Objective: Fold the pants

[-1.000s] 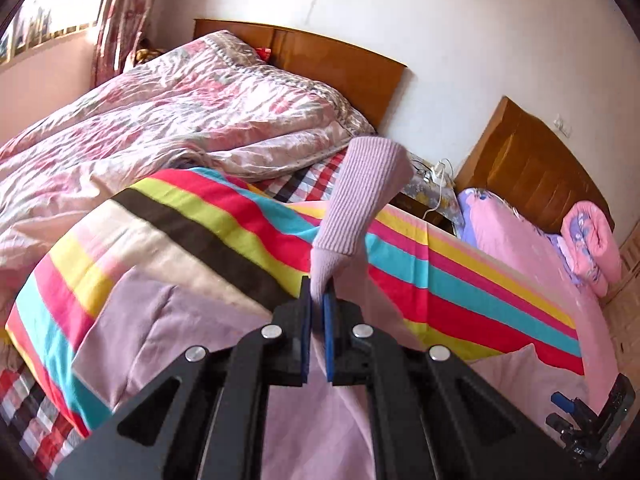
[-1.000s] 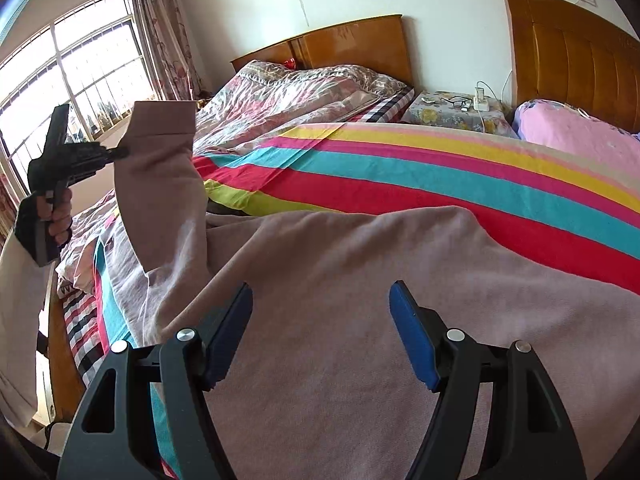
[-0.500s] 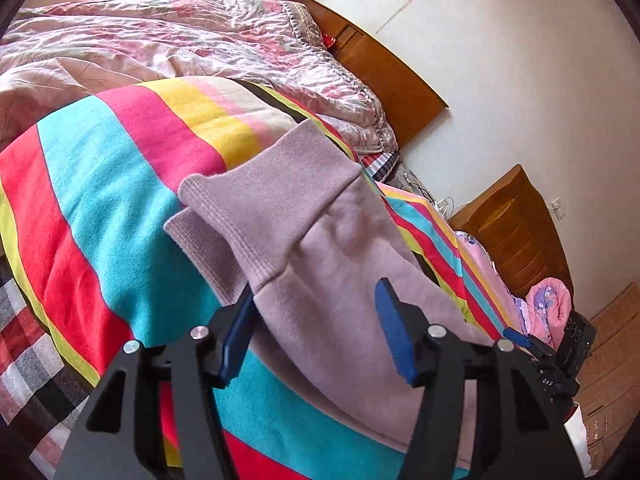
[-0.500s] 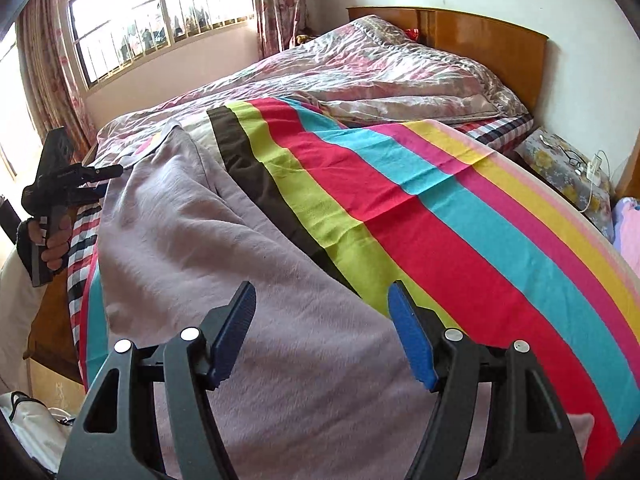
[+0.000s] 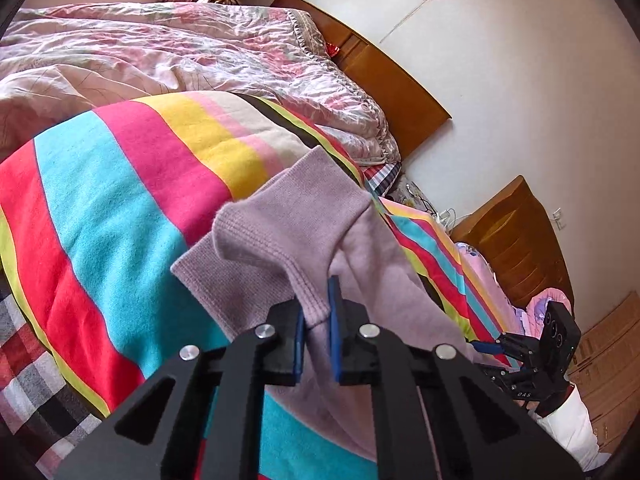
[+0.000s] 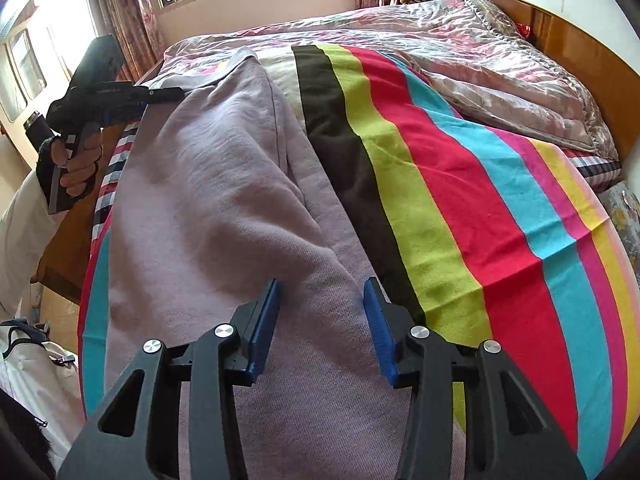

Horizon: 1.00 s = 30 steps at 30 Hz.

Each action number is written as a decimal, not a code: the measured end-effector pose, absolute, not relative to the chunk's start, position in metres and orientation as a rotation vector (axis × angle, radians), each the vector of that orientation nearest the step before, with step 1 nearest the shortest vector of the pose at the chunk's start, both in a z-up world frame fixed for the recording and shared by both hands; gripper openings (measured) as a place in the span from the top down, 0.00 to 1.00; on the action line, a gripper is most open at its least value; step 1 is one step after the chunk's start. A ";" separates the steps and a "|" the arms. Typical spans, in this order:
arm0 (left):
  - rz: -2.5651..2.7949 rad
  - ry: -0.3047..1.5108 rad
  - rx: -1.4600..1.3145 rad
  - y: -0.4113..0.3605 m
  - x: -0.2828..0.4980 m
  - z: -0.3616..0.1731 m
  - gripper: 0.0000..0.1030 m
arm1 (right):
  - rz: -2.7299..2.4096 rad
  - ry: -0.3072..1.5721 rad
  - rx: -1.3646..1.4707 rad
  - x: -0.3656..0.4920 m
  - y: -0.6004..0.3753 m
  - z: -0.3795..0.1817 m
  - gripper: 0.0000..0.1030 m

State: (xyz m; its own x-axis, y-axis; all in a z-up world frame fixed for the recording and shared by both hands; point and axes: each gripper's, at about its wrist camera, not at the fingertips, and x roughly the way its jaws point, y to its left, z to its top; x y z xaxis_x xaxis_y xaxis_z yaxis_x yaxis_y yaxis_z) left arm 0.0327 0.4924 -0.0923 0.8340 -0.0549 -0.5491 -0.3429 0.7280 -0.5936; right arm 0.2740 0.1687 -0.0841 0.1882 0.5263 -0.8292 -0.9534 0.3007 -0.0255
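Your left gripper (image 5: 316, 330) has its blue pads (image 5: 333, 312) pinched on the ribbed cuff (image 5: 280, 236) of the pants (image 6: 224, 200); only a thin fold of knit sits between them, at the cuff's lower corner. From that grip the cuff fans up and away from you, its ribbed band lying over a second cuff edge just beneath it. Past the cuff, the lilac leg runs off to your right, down across the striped blanket (image 5: 100, 216).

Your right gripper (image 6: 322, 324) has its fingers spread wide, gripping nothing. They hover just above the pants, one pad (image 6: 264, 328) over the upper leg's cloth and the other near the pants' edge, beside the blanket's black stripe. Whether the tips touch the cloth you cannot tell.

The pants lie lengthwise on the blanket, along its left side in the right view. One leg is laid over the other, with a raised crease running between your right fingers and on toward the far cuff. At that far end the left gripper shows as a black tool held in your hand (image 6: 78, 164).

Beyond the blanket lies a rumpled pink quilt (image 6: 460, 48), reaching to the wooden headboard (image 6: 580, 52). A plaid sheet (image 5: 28, 372) shows under the blanket's near edge.
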 end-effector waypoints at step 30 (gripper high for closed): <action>0.172 0.479 -0.821 0.509 0.020 -0.080 0.42 | 1.186 0.703 -0.552 0.135 0.112 -0.070 0.63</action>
